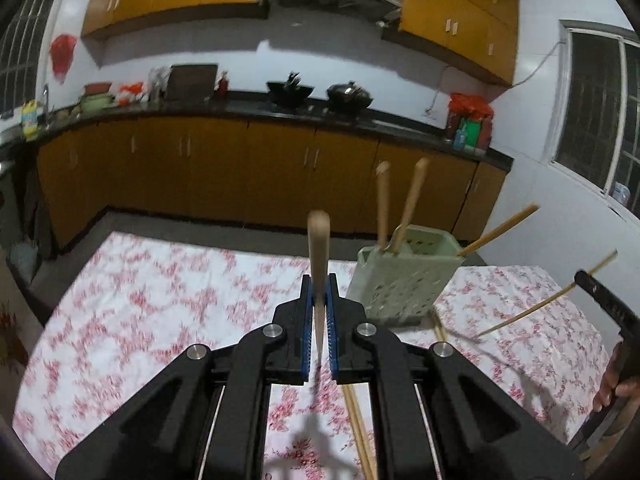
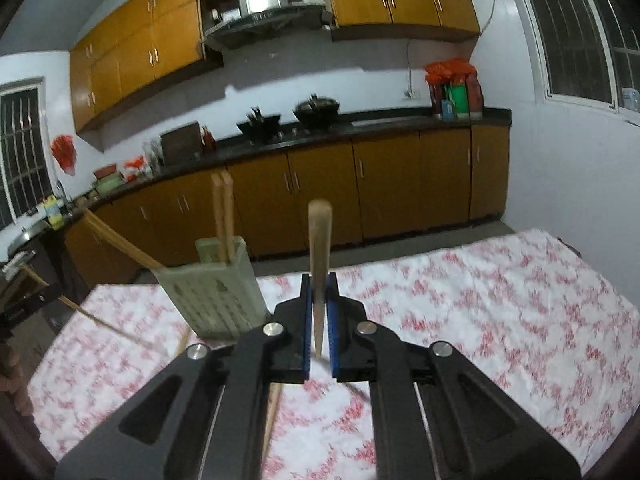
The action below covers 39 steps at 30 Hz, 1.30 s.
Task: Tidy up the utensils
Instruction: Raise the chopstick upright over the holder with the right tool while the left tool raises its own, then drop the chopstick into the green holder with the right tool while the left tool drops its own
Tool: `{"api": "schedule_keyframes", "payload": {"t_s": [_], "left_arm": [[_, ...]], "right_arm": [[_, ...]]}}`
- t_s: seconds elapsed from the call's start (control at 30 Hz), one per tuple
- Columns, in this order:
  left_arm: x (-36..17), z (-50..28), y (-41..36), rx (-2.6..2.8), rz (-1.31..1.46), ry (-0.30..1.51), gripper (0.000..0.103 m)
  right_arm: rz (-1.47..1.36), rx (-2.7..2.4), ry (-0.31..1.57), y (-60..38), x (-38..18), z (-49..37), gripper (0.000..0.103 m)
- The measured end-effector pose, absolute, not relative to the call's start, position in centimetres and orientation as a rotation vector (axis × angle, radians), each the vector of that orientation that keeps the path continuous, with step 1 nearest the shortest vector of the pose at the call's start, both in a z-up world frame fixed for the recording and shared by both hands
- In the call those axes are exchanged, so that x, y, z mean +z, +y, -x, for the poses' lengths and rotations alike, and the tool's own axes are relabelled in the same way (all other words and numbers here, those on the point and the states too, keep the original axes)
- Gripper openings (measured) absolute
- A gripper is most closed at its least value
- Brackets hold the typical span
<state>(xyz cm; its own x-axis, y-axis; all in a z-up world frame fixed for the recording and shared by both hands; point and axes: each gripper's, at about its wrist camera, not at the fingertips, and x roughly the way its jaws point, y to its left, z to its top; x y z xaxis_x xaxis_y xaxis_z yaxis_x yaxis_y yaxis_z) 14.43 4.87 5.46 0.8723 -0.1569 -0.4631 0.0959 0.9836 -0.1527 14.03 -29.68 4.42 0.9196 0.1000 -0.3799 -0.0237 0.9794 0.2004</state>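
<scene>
A pale green perforated utensil holder (image 1: 404,276) stands on the floral tablecloth, with chopsticks (image 1: 400,204) upright in it and one leaning out to the right. It also shows in the right wrist view (image 2: 216,288). My left gripper (image 1: 319,284) is shut on a wooden chopstick (image 1: 319,248), held upright to the left of the holder. My right gripper (image 2: 319,284) is shut on another wooden chopstick (image 2: 319,248), held upright to the right of the holder. The right gripper also shows at the left view's right edge (image 1: 600,296) with its chopstick.
Loose chopsticks (image 1: 360,428) lie on the tablecloth (image 1: 140,312) below the left gripper, and one (image 2: 272,412) under the right gripper. Kitchen cabinets and a counter with woks (image 1: 320,96) run behind the table. A window (image 2: 580,32) is at the right.
</scene>
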Motion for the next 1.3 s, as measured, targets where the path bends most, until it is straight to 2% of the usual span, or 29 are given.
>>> {"api": "schedule_keyframes", "payload": {"t_s": [0.33,0.6,0.83,1.03,1.13,1.17,1.2,1.23,1.27,1.3], "left_arm": [[11.3,-13.9,1.8,-0.212,0.114,0.335,0.007],[14.7,-15.7,-0.1,-0.201,0.165,0.182,0.007],[13.7,-18.3,-1.3,-0.163,0.161,0.141,0.007],[11.1,-20.8,-2.2,-0.171,0.166,0.225,0.007],[10.1,-21.1,-2.0,-0.182,0.185,0.266,0.008],[10.0,-20.9,-1.8,-0.182,0.186,0.267,0.011],[10.0,-20.8,-1.6,-0.178,0.186,0.267,0.020],[10.1,-20.6,-1.4,-0.173,0.189,0.264,0.026],[10.2,-20.3,-1.2,-0.168,0.194,0.258,0.038],[10.4,-19.9,-0.9,-0.164,0.204,0.246,0.041]], "right_arm": [[-0.268,0.211,0.243,-28.5,11.3,-13.1,0.008],[-0.245,0.239,0.166,-26.2,13.2,-15.5,0.008],[-0.206,0.237,0.222,-24.3,11.6,-19.4,0.008],[-0.175,0.234,0.296,-22.9,10.0,-21.8,0.009],[-0.165,0.233,0.309,-22.6,9.5,-21.9,0.012],[-0.163,0.232,0.308,-22.6,9.5,-21.7,0.018],[-0.164,0.226,0.302,-22.6,9.6,-21.5,0.023],[-0.170,0.223,0.295,-22.8,9.7,-21.2,0.026],[-0.177,0.220,0.287,-23.0,9.9,-20.9,0.028],[-0.183,0.216,0.280,-23.3,10.0,-20.5,0.029]]}}
